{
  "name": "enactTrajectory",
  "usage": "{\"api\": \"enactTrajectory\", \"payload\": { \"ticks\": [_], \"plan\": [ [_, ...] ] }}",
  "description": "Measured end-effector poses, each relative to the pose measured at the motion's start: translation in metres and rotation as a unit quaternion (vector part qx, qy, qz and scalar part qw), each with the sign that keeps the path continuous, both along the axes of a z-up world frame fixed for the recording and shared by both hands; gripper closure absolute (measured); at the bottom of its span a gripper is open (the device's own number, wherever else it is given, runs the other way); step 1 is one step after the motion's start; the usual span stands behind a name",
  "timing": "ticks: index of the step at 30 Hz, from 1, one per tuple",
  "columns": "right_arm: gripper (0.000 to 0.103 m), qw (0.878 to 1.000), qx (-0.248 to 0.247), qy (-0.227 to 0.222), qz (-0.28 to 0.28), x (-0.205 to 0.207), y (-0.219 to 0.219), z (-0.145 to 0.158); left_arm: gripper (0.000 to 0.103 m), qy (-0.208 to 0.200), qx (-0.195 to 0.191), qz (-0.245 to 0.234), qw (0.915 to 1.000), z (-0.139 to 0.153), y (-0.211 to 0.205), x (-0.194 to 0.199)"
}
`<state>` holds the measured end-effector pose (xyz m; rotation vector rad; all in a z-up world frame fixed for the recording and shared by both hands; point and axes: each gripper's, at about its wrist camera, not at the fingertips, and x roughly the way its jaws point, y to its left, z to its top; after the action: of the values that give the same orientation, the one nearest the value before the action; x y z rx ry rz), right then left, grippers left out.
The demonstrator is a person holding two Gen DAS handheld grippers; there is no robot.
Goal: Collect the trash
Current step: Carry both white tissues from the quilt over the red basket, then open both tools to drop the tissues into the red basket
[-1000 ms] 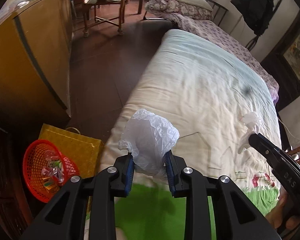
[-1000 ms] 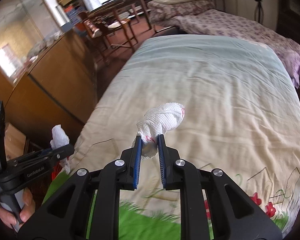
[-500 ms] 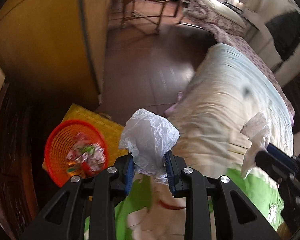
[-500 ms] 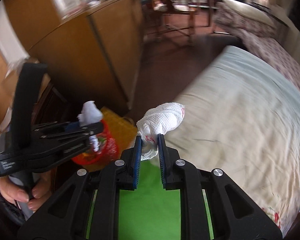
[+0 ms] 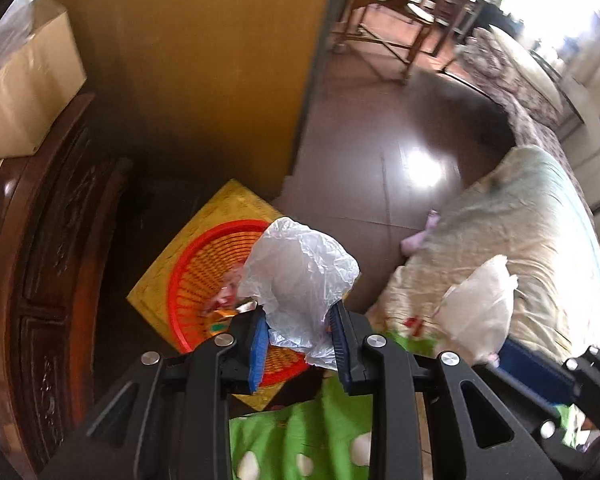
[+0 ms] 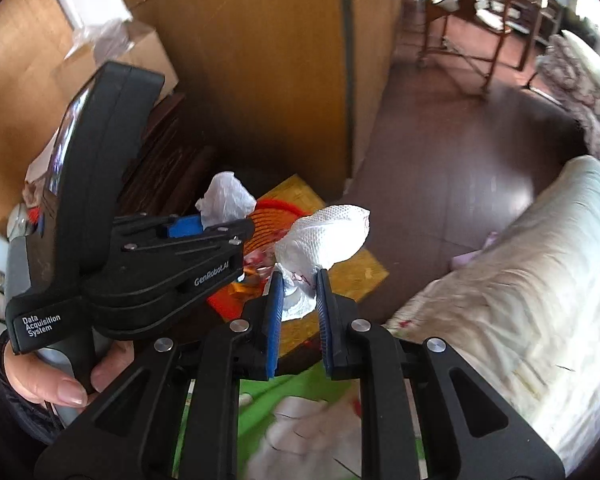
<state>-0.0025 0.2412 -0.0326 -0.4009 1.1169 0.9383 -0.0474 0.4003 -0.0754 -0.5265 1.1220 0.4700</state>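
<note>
My left gripper (image 5: 298,342) is shut on a crumpled white plastic bag (image 5: 300,276) and holds it above the near rim of a red trash basket (image 5: 198,276) that has wrappers in it. My right gripper (image 6: 298,312) is shut on a wad of white paper towel (image 6: 326,236), just right of the left gripper (image 6: 220,228) and over the same basket (image 6: 274,214). The towel also shows at the right of the left wrist view (image 5: 480,300).
The basket stands on a yellow mat (image 5: 216,212) on the brown floor, between a dark carved cabinet (image 5: 48,248) and the bed (image 5: 520,240). A tall wooden wardrobe (image 5: 204,60) stands behind it. A cardboard box (image 5: 24,84) sits on the cabinet.
Both grippers have swung left from over the bed to the floor side. The basket now lies right under the bag and towel. Both holds are unchanged.
</note>
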Motion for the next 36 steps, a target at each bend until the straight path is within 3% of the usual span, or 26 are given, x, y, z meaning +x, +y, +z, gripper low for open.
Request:
{"api": "enactTrajectory", "payload": {
  "ticks": [13,23,36],
  "plan": [
    [0.085,0.998,-0.031,0.054,0.027,-0.011,0.058,-0.049,0.075,0.036,-0.017,0.042,0.9983,-0.040,0.036,-0.012],
    [0.085,0.997,-0.025,0.075,0.008,-0.005,0.065,-0.074,0.075,0.054,-0.018,0.052,0.9970,-0.057,0.043,-0.018],
    [0.082,0.997,-0.052,0.057,0.016,-0.005,0.076,-0.096,0.073,0.076,-0.021,0.060,0.9951,-0.078,0.048,-0.023]
  ]
}}
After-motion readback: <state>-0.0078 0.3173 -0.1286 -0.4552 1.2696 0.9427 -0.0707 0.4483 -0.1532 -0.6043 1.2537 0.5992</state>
